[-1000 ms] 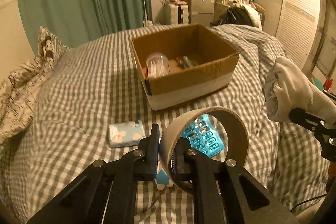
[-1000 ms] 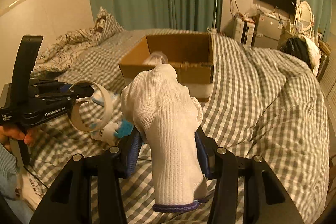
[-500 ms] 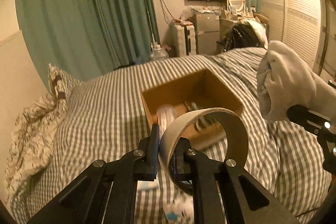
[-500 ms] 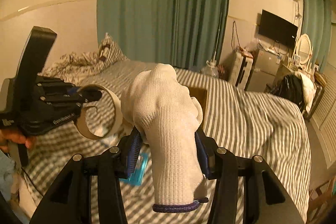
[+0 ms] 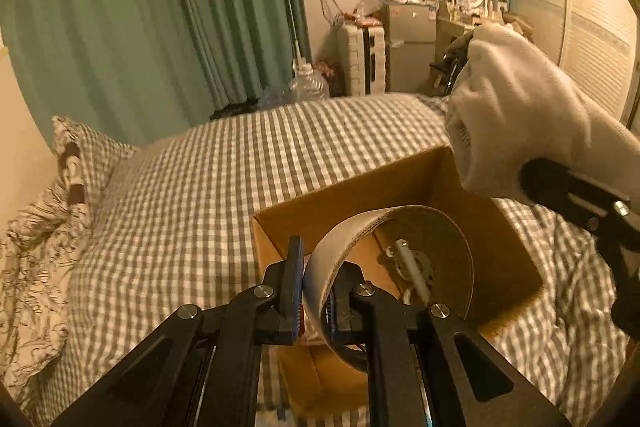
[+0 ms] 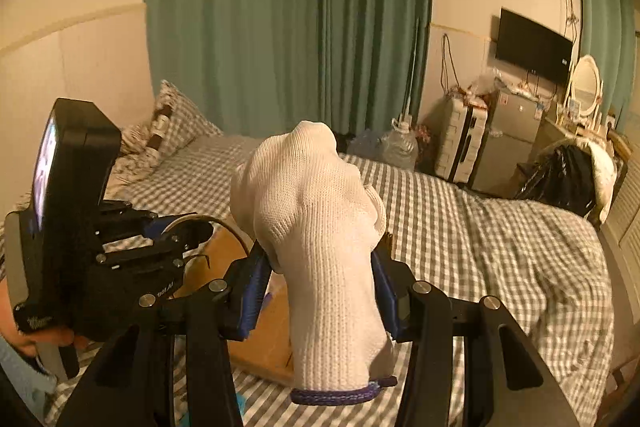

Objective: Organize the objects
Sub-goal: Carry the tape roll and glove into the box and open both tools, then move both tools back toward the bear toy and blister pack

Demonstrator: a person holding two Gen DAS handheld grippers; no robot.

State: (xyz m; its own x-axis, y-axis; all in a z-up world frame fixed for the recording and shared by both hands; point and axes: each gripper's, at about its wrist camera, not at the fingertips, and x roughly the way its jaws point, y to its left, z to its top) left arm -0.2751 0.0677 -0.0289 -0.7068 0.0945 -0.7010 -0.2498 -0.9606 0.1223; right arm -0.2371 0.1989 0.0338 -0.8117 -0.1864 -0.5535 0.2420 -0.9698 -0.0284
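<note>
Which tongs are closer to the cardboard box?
Left. The left tongs, holding the tape ring, hang right over the cardboard box. The right tongs, gripping the white glove, sit higher, off its right side.

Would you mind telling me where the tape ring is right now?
The tape ring is clamped in the left gripper, held over the open cardboard box on the checked bed, with the white glove to its right.

Bed (image 5: 208, 187) with grey checked cover; open cardboard box (image 5: 500, 255) on it, patterned pillow (image 5: 76, 163) at head.
</note>
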